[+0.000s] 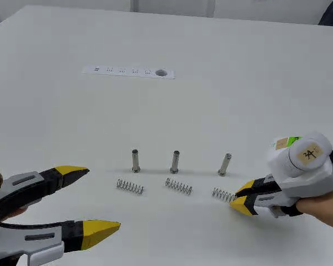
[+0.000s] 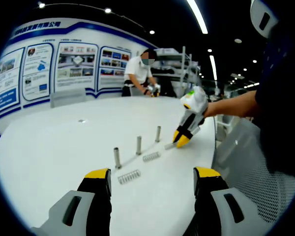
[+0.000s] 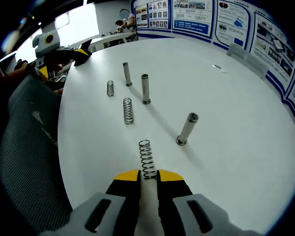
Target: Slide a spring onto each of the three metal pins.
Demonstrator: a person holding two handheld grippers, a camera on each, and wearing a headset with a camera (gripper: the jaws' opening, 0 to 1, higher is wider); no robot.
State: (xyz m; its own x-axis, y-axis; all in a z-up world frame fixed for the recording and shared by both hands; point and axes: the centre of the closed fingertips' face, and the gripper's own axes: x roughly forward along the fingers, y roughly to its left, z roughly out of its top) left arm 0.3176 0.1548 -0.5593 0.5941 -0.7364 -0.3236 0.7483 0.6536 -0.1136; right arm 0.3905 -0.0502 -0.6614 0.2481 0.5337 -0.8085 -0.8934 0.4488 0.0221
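Three short metal pins stand upright in a row on the white table: left pin (image 1: 135, 160), middle pin (image 1: 175, 162), right pin (image 1: 225, 164). A spring lies flat in front of each: left spring (image 1: 130, 186), middle spring (image 1: 178, 186), right spring (image 1: 223, 194). My right gripper (image 1: 238, 200) lies low on the table, its yellow tips closed on the near end of the right spring (image 3: 146, 156), beside the right pin (image 3: 187, 129). My left gripper (image 1: 91, 199) hovers open and holds nothing, short of the left spring (image 2: 129, 176) and left pin (image 2: 117, 158).
A flat white power strip (image 1: 127, 71) lies far back on the table (image 1: 255, 100). A grey mesh chair (image 3: 24, 147) sits off the table edge near me. A person (image 2: 137, 73) stands at a far bench.
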